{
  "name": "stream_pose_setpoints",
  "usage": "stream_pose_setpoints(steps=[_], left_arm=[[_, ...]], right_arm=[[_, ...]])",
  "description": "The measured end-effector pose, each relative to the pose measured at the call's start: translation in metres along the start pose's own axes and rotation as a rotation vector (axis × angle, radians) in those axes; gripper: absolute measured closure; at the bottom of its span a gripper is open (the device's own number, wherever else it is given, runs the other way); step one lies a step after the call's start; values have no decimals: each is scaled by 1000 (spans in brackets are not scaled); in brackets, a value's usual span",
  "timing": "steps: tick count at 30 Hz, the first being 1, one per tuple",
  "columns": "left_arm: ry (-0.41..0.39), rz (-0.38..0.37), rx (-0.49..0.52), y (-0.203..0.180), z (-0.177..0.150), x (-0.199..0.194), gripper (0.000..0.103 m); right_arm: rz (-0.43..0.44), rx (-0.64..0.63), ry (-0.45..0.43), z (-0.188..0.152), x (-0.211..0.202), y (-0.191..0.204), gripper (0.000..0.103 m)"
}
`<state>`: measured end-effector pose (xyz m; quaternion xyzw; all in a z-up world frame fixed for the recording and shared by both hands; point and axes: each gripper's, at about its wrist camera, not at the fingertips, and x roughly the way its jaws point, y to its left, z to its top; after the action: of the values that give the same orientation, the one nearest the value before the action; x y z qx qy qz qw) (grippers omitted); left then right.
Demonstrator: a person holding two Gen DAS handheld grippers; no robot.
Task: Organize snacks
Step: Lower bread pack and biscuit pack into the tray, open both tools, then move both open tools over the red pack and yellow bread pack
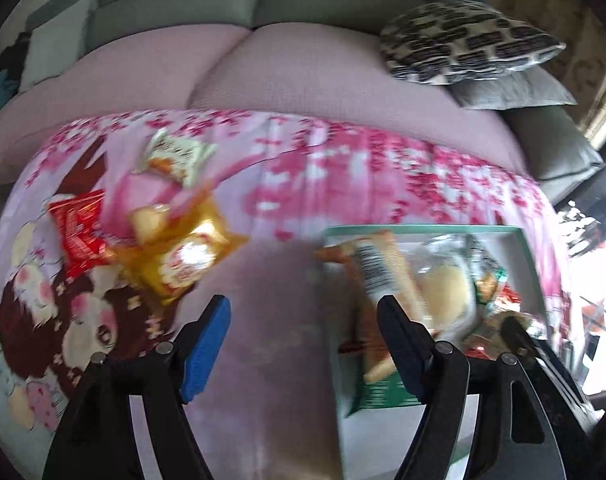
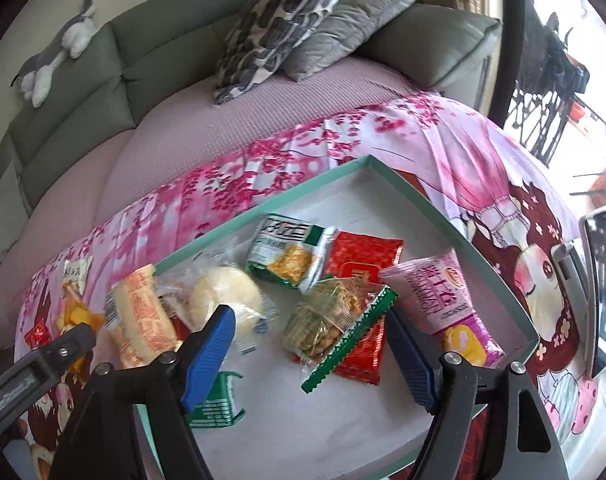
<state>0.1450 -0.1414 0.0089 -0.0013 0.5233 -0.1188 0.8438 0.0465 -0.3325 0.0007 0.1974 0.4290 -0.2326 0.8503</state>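
Right wrist view, sofa (image 2: 83,80): grey-green, pink-covered seat, fills the back.
Cloth (image 2: 503,184): pink blossom and cartoon print, spread over the surface in front of the sofa.
Cushions: patterned cushion (image 2: 279,20) leaning on grey cushion (image 2: 343,20), on the sofa seat.
Box (image 2: 435,208): shallow, teal rim, white floor, on the cloth; most snacks lie inside.
Snacks in box: red packet (image 2: 363,258), pink packet (image 2: 435,296) against right wall, green-white packet (image 2: 291,248), clear packet with green edge (image 2: 335,320) on top of the red one, clear bun packet (image 2: 223,292), orange-white packet (image 2: 137,320) over left rim.
Snacks outside box: left wrist view, yellow packet (image 1: 183,252), red foil packet (image 1: 79,232), small cracker packet (image 1: 175,156), clustered on the cloth left of the box (image 1: 423,229).
Phone (image 2: 603,288): on a stand, right of the box.
Plush toy (image 2: 59,48): on the sofa back.
Right gripper (image 2: 315,360): fingers apart, hovering over the box, clear packet between them, pads not pressing it.
Left gripper (image 1: 303,344): fingers apart, nothing gripped, bare cloth between them; blurred.
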Motion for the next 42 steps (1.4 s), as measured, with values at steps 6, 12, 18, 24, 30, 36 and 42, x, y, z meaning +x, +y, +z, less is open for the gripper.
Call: stream_pose_setpoints(steps=[6, 12, 18, 24, 30, 36, 42], left_arm=[[10, 57, -47, 23, -4, 3, 26], [16, 75, -82, 36, -7, 5, 23], [23, 100, -110, 44, -9, 8, 19], [13, 120, -108, 46, -10, 9, 13], [1, 136, -110, 46, -11, 10, 9], [-34, 162, -102, 48, -11, 7, 7], [-52, 149, -124, 56, -8, -1, 7]], right_arm=[[19, -53, 3, -5, -2, 19, 23], [18, -61, -12, -6, -5, 22, 18], [21, -48, -3, -6, -3, 18, 14], [29, -50, -18, -6, -4, 19, 2], [37, -56, -31, -6, -4, 20, 0], [35, -58, -43, -5, -5, 20, 0], [74, -58, -29, -6, -6, 26, 0]])
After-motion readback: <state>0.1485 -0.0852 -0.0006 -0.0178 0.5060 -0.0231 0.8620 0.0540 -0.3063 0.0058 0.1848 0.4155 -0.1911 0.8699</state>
